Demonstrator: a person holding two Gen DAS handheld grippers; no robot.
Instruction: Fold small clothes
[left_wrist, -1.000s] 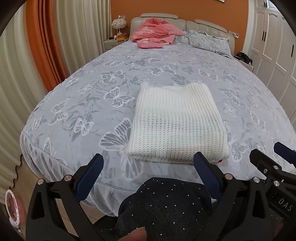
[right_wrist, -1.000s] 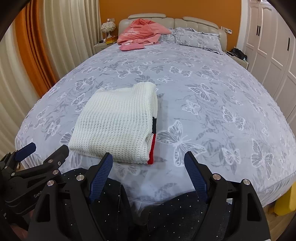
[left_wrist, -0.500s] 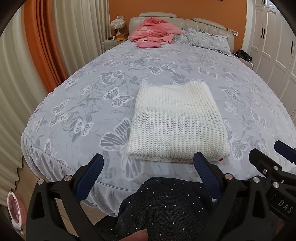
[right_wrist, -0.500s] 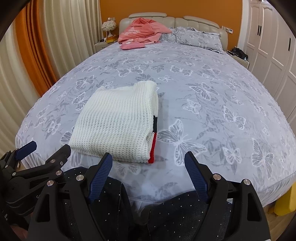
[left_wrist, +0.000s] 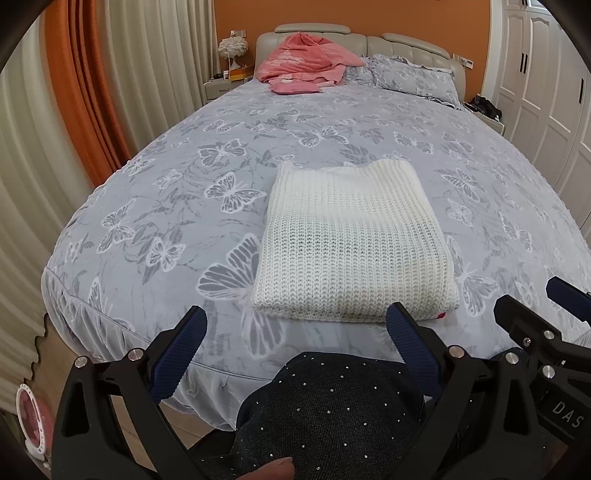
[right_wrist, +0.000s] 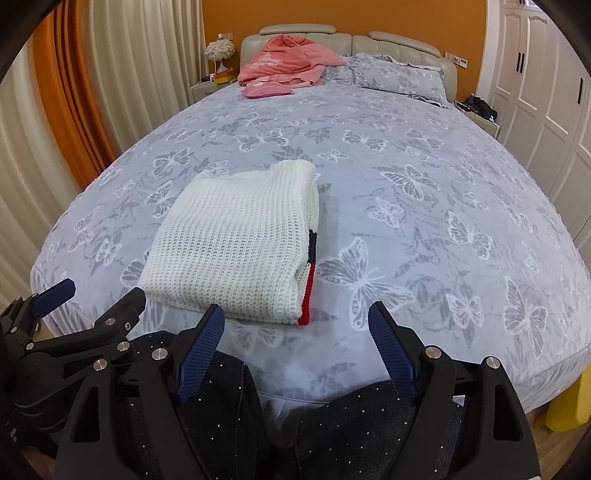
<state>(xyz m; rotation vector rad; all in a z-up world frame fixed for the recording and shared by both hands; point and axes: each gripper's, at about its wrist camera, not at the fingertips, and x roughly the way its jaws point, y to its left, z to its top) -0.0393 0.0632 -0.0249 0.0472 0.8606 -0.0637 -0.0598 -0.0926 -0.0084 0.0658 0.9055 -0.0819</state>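
Note:
A white knitted sweater (left_wrist: 351, 240) (right_wrist: 236, 243) lies folded into a neat rectangle near the foot of the bed (left_wrist: 184, 177) (right_wrist: 443, 184). A dark and red stripe shows along its right edge in the right wrist view. My left gripper (left_wrist: 297, 319) hangs open just short of the sweater's near edge, with nothing between its blue pads. Off the sweater's near right corner, my right gripper (right_wrist: 297, 315) stands open too and holds nothing. Each gripper shows at the side of the other's view: the right gripper (left_wrist: 532, 317), the left gripper (right_wrist: 96, 295).
A pink garment (left_wrist: 306, 59) (right_wrist: 284, 62) is heaped at the headboard beside grey pillows (left_wrist: 410, 75). The person's dark spangled trousers (left_wrist: 332, 413) fill the space under both grippers. Curtains (left_wrist: 92, 92) hang on the left, white wardrobe doors (right_wrist: 546, 92) on the right.

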